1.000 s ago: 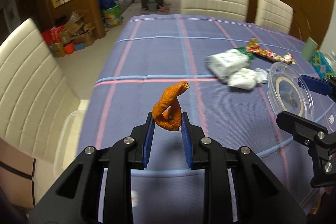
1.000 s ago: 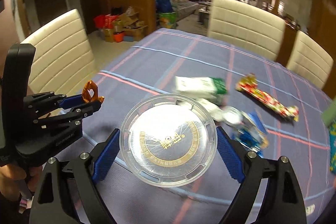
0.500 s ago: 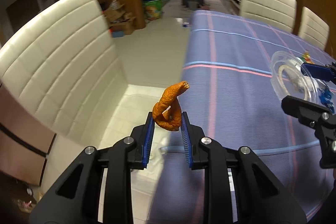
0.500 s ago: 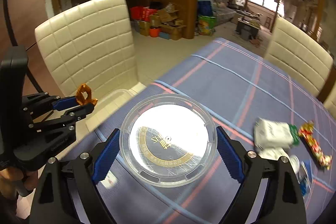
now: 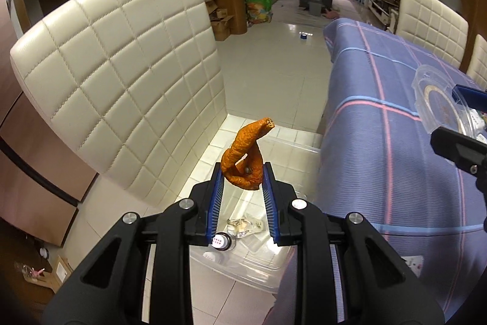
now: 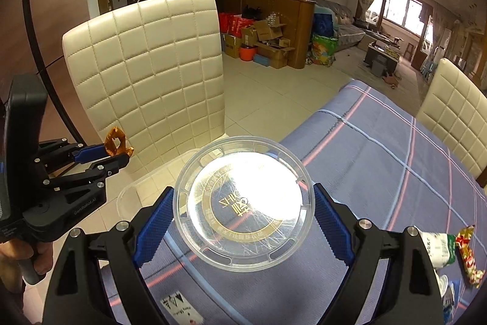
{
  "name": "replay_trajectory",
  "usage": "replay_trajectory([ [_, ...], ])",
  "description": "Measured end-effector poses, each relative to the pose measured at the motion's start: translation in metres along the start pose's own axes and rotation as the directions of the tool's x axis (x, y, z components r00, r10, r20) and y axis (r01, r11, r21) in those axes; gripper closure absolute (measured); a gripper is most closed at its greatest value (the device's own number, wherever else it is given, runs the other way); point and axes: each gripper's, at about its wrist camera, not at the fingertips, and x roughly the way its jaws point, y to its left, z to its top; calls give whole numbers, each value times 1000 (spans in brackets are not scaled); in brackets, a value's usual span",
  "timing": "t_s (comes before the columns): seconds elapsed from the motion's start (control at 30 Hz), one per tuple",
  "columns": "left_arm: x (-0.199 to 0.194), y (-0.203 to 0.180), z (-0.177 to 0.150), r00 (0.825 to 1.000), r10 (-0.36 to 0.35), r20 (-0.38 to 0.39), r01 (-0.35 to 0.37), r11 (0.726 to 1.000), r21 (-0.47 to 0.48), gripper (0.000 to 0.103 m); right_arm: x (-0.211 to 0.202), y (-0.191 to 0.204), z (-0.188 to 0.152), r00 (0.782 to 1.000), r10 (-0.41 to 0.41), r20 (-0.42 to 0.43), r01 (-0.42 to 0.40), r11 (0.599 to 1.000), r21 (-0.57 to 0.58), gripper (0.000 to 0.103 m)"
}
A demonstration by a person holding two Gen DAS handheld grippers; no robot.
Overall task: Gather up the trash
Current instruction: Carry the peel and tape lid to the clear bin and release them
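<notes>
Left wrist view. Orange peel (image 5: 245, 162), twisted and dry, is pinched between the blue pads of the left gripper (image 5: 242, 172), whose jaws stand nearly closed on it. A second ago the blue plaid table filled the ground behind the peel; now the gripper looks down past the table edge (image 5: 327, 148) at a clear plastic bin (image 5: 268, 267) on the seat of a cream quilted chair (image 5: 121, 72). The bin already holds a small capped bottle (image 5: 220, 241) and some crumpled wrappers (image 5: 245, 226). The peel hangs above the far part of the bin, apart from it. At right, the tips of the other tongs and the edge of their load enter the frame.

Right wrist view. Clear round lid (image 6: 243, 201) with a gold ring print sits across the right gripper (image 6: 243, 212); the jaws are spread wide, pads pressing its rim on either side. The scattered wrappers (image 6: 467, 255) that lay ahead a second ago are now at the far right edge, and the bin's rim (image 6: 134, 188) shows beyond the lid, near left. The left gripper with its peel appears at left.

Reading. Both loads have been swung from table to bin; release is likely the next step, the lid needing a little more travel leftward.
</notes>
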Motion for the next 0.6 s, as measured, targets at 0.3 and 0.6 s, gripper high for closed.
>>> replay_trajectory([
  [0.3, 17, 9, 2, 999, -15, -38, 13, 999, -48, 40, 18, -1, 3, 1000, 2, -22, -2, 1000, 3, 18],
  [0.6, 14, 36, -11, 999, 45, -21, -47, 992, -118, 4, 34, 19, 4, 999, 32, -41, -33, 999, -29, 18],
])
